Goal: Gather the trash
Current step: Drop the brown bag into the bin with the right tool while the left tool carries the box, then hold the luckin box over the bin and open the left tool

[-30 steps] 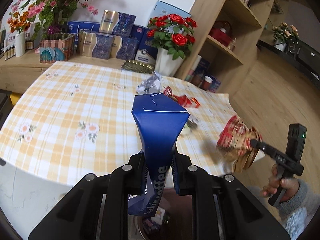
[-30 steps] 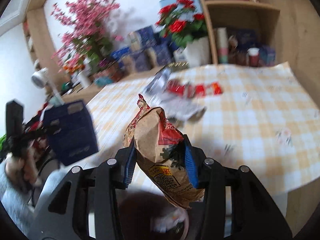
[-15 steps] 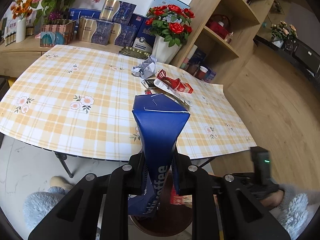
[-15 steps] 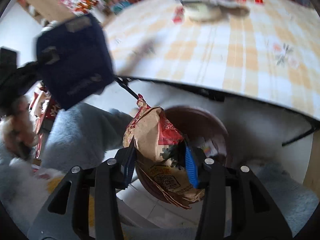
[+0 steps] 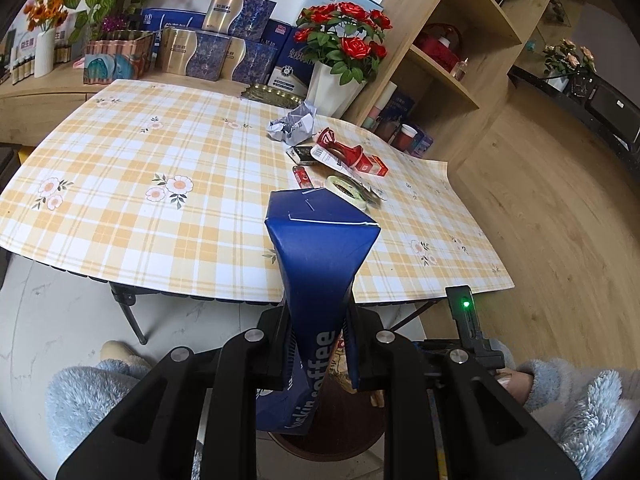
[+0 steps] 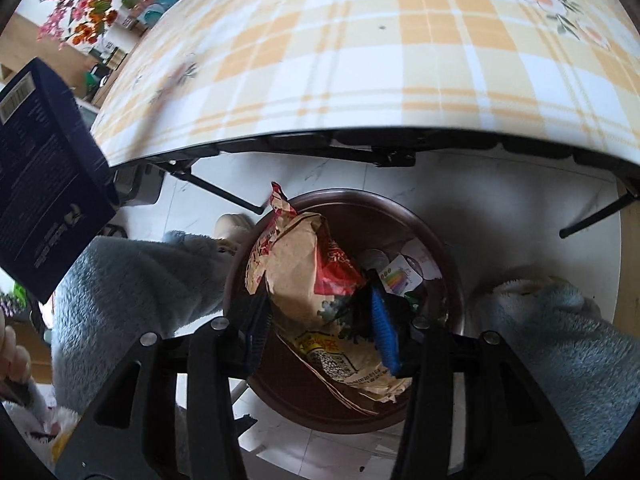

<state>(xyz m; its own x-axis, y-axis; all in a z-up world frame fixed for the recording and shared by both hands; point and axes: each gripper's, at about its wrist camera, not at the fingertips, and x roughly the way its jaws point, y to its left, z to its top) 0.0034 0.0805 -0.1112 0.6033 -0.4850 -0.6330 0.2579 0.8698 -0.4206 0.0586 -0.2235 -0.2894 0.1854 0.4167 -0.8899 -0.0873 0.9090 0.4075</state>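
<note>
My left gripper (image 5: 318, 344) is shut on a dark blue coffee carton (image 5: 320, 264) and holds it in front of the table's near edge, above a brown round bin (image 5: 340, 436). The carton also shows at the left of the right wrist view (image 6: 44, 200). My right gripper (image 6: 318, 320) is shut on a crumpled brown and red snack bag (image 6: 304, 268) and holds it over the bin (image 6: 448, 264), which has some wrappers inside. More trash lies on the table: crumpled silver foil (image 5: 294, 124), a red wrapper (image 5: 346, 154) and a tape roll (image 5: 346, 190).
The table with a yellow plaid cloth (image 5: 160, 184) stands on folding black legs (image 6: 216, 190). A white vase of red roses (image 5: 340, 64), gift boxes (image 5: 216, 44) and wooden shelves (image 5: 448, 52) stand behind it. The person's fluffy blue-clad legs (image 6: 132, 292) flank the bin.
My right gripper has dropped from table height with the snack bag and now sits over the bin. My left gripper has pulled back and up from the table with the carton.
</note>
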